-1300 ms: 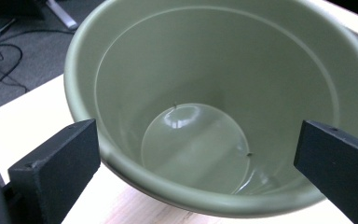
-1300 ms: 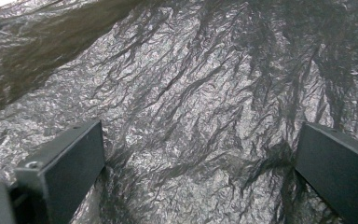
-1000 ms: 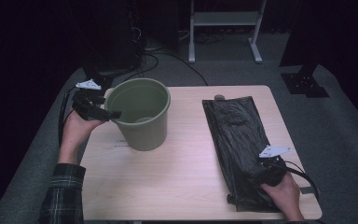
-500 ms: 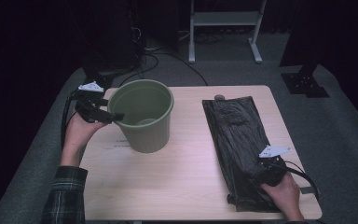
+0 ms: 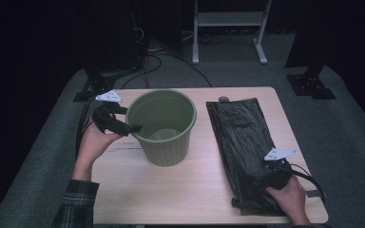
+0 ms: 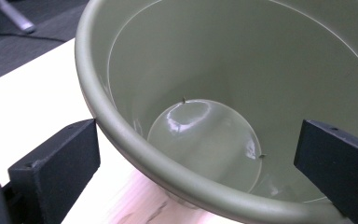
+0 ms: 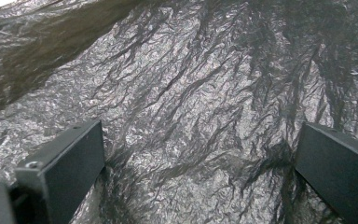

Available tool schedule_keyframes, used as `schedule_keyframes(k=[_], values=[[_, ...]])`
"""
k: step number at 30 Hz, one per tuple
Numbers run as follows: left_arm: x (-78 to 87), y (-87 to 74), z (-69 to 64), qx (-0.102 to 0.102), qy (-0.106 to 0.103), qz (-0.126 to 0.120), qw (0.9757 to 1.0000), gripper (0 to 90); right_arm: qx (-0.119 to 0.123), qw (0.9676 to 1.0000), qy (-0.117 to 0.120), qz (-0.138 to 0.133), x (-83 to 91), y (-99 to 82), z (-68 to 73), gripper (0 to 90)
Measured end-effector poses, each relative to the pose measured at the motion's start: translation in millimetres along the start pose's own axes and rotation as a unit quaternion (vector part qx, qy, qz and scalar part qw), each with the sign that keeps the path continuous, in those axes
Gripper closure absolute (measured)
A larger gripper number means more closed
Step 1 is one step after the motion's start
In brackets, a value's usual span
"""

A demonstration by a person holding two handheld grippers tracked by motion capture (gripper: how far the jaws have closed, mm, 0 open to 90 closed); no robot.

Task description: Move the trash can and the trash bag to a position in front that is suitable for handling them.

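An empty olive-green bucket (image 5: 164, 137) stands upright on the left half of the wooden table (image 5: 199, 190). My left gripper (image 5: 132, 127) is open at its left rim. In the left gripper view the bucket's rim (image 6: 135, 144) runs between the wide-apart jaws, one outside the wall and one inside; my left gripper (image 6: 198, 161) is not clamped on it. A crumpled black plastic bag (image 5: 242, 142) lies flat along the right side. My right gripper (image 5: 265, 176) hovers open over its near end, the black bag (image 7: 191, 107) spreading under its jaws (image 7: 198, 175).
A small round object (image 5: 223, 99) lies at the bag's far end. Cables trail off both table sides. Beyond the far edge are a dark stand (image 5: 100, 80) and a white frame (image 5: 228, 28) on grey floor.
The bucket and my left gripper have shifted to the right and slightly nearer together. The right gripper and the bag have stayed put.
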State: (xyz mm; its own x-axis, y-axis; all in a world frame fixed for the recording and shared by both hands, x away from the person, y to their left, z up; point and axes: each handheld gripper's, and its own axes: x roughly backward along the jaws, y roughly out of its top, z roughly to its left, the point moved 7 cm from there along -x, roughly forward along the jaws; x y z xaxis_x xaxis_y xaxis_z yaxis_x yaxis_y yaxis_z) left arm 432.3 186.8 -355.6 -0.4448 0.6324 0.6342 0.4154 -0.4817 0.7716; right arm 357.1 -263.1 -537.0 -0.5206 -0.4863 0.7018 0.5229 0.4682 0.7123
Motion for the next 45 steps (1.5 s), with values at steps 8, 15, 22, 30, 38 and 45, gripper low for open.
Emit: schedule_keyframes(k=[8, 15, 22, 30, 38, 45], values=[[-11.3, 5.9, -32.7, -0.021, -0.032, -0.005, 0.9993, 0.0, 0.001, 1.0, 0.0, 0.0, 0.0, 0.1, -0.2, 0.3], [-18.2, 10.4, -56.7, -0.043, -0.047, 0.002, 0.998, 0.0, 0.001, 1.0, 0.0, -0.001, -0.1, 0.1, -0.1, 0.3], [-24.8, 14.1, -74.3, -0.058, -0.057, 0.008, 0.9966, 0.0, 0.001, 1.0, 0.001, -0.001, -0.1, 0.1, 0.0, 0.3], [-29.0, 16.0, -83.4, -0.065, -0.065, 0.009, 0.9957, 0.0, 0.002, 1.0, 0.001, 0.0, -0.1, 0.1, 0.2, 0.3], [-27.7, 17.7, -79.2, -0.064, -0.059, 0.003, 0.9962, 0.0, 0.002, 1.0, 0.001, -0.001, -0.1, 0.1, 0.2, 0.3], [-10.6, 23.6, -72.9, -0.057, -0.051, -0.021, 0.9969, 0.0, 0.002, 1.0, 0.001, 0.0, -0.1, 0.1, 0.2, 0.3]])
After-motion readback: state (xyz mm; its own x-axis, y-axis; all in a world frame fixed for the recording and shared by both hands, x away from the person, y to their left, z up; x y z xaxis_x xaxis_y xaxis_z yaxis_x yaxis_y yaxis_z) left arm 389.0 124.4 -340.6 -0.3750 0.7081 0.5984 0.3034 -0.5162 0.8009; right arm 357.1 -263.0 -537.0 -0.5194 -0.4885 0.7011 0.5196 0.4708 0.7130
